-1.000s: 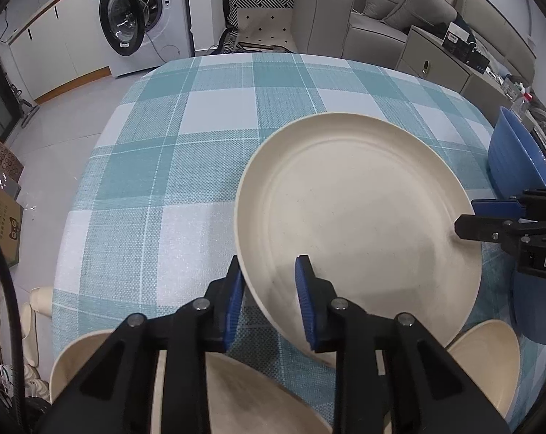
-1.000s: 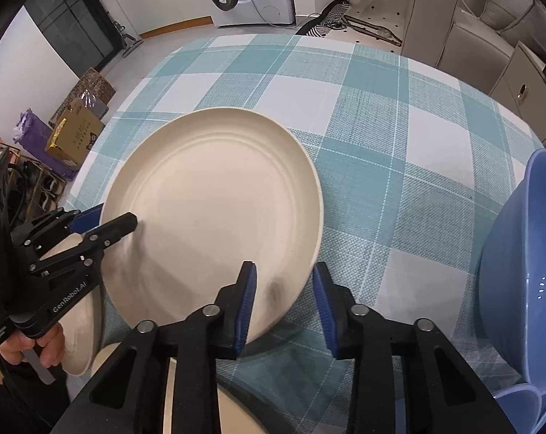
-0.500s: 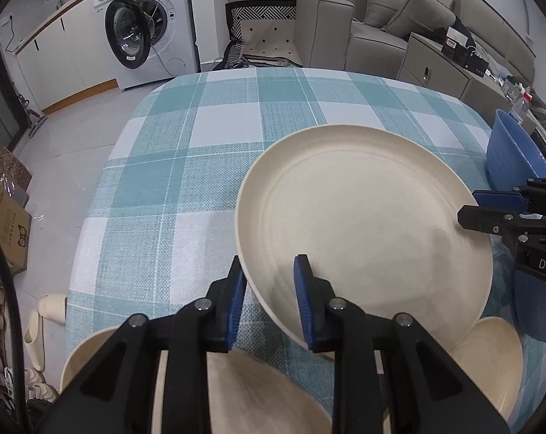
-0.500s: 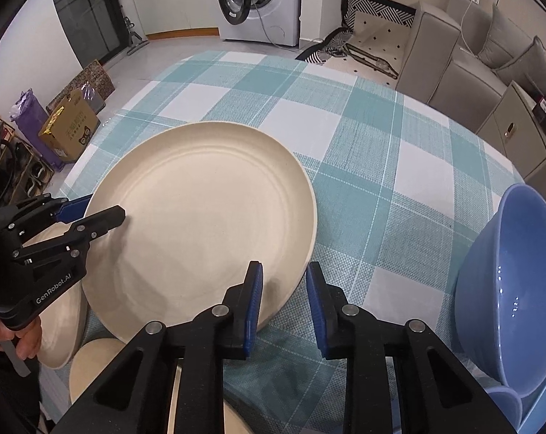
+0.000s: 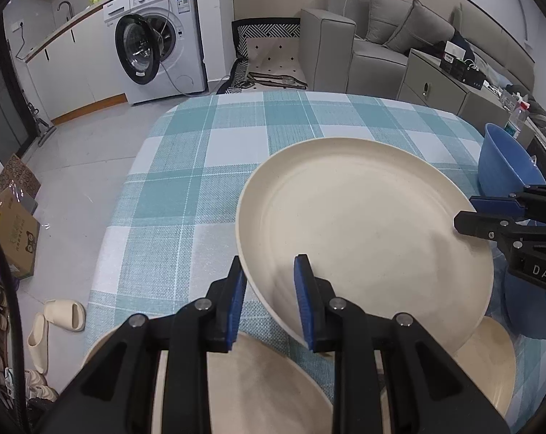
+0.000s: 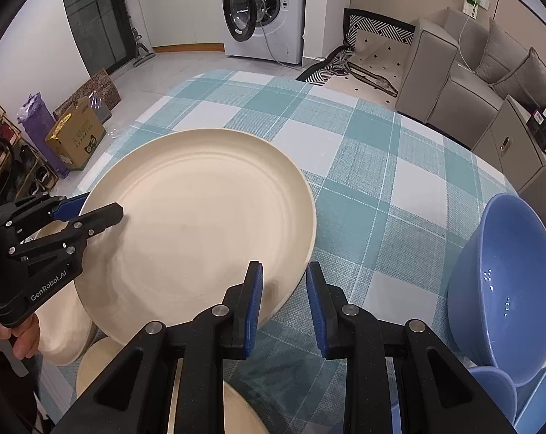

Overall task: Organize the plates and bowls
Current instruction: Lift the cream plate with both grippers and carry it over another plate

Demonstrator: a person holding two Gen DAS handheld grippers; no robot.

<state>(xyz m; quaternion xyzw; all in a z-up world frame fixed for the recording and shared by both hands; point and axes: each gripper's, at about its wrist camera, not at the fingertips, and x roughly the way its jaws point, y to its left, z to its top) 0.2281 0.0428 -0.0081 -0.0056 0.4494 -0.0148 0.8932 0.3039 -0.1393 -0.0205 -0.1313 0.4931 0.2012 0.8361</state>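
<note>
plate (image 5: 367, 231) rim clamped by left tool (image 5: 269, 289) and right tool (image 6: 283, 300).

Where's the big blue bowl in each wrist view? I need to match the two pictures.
Left wrist: the blue bowl sits at the far right edge, beyond the right gripper.
Right wrist: the blue bowl fills the lower right, right of the gripper's own fingers.
Shared landmark: the large cream plate, clamped at its rim by both grippers, left of the bowl in both views.
</note>
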